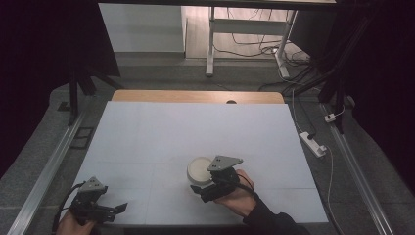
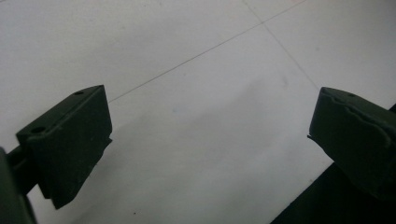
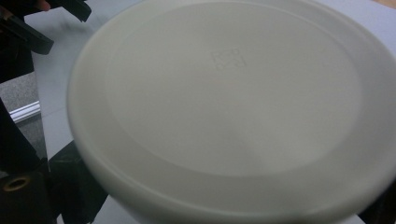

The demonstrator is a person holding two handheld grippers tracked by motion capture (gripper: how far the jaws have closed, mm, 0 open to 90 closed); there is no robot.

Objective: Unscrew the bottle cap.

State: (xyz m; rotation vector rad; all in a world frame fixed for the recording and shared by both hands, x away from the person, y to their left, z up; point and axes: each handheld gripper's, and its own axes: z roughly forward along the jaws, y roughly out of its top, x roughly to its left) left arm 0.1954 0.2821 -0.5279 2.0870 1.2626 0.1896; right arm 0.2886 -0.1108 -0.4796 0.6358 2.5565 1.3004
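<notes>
A round white lidded container (image 1: 199, 168) sits toward the front middle of the white table mat (image 1: 161, 132). My right gripper (image 1: 204, 188) reaches it from the near side, held by a hand in a dark sleeve. In the right gripper view the container (image 3: 229, 98) lies very close, its lid bearing a small embossed square, and my right gripper (image 3: 224, 205) has one black jaw against each side of its wall. My left gripper (image 1: 115, 209) rests at the mat's front left corner. Its jaws (image 2: 210, 135) stand wide apart over bare mat with nothing between them.
A wooden tabletop edge (image 1: 195, 96) with a small hole shows beyond the mat. On the floor to the right lie a power strip (image 1: 313, 143) and cables; desk legs (image 1: 211, 44) stand behind the table. Metal rails run along both sides.
</notes>
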